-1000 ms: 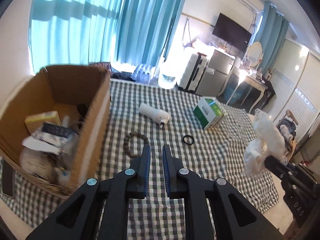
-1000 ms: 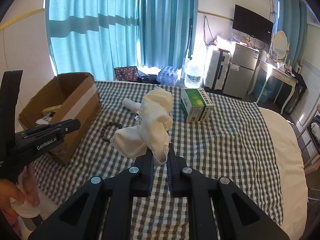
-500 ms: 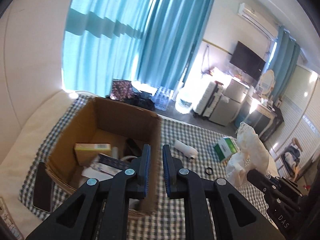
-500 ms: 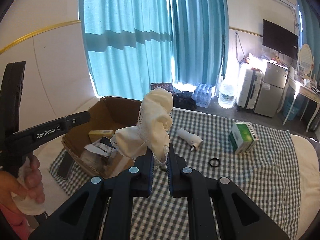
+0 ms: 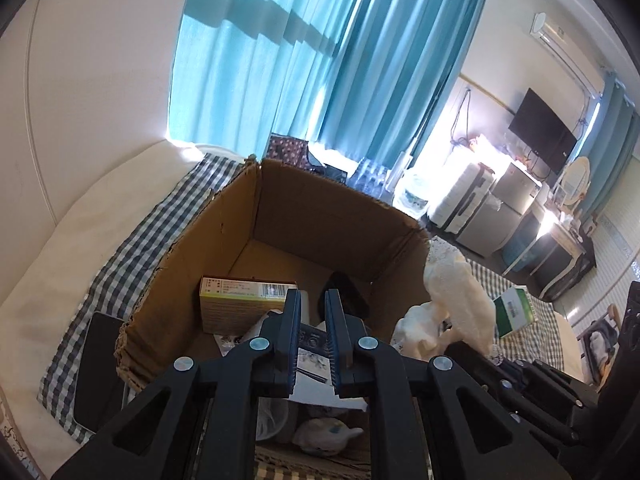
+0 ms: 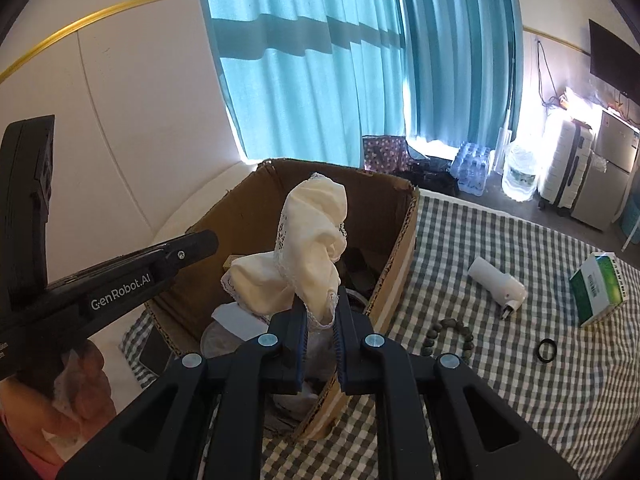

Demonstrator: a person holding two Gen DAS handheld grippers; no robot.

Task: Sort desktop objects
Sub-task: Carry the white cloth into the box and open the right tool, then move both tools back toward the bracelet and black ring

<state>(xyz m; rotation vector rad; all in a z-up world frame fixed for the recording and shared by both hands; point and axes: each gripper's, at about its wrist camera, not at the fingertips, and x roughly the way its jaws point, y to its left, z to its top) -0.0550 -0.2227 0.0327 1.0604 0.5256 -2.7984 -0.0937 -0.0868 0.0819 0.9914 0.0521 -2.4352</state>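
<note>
**Cloth over box, ready to drop**

Bed (image 6: 500, 360): checked cover, fills the lower right of the right view.

Box (image 6: 400, 240): open cardboard, centre of both views. Already holds a yellow carton (image 5: 244, 300), papers and other bits I can't identify.

Cloth (image 6: 312, 248): cream, lace-edged, bunched, standing up from my right gripper (image 6: 320, 320). In the right view it sits in front of the box opening; in the left view it's at centre right, by the box's right wall (image 5: 404, 264).

Still out on the bed, right side of the right view: green carton (image 6: 600, 288), white bottle (image 6: 496, 280), bead bracelet (image 6: 448, 336), black ring (image 6: 547, 350).

How I'd do the step: get the cloth fully past the right wall before releasing. It's floppy and stands tall, so a fold could catch on the rim and hang outside. Lower it into the opening, then release. Keep clear of my left gripper (image 5: 312, 312), which is over the same opening, so collision risk.

Jaws:
- Right: clamped on the cloth's lower hem, gap narrow, fabric pinched between the pads.
- Left: gap narrow too, nothing between the fingers, touching nothing, poised above the box contents.
</note>
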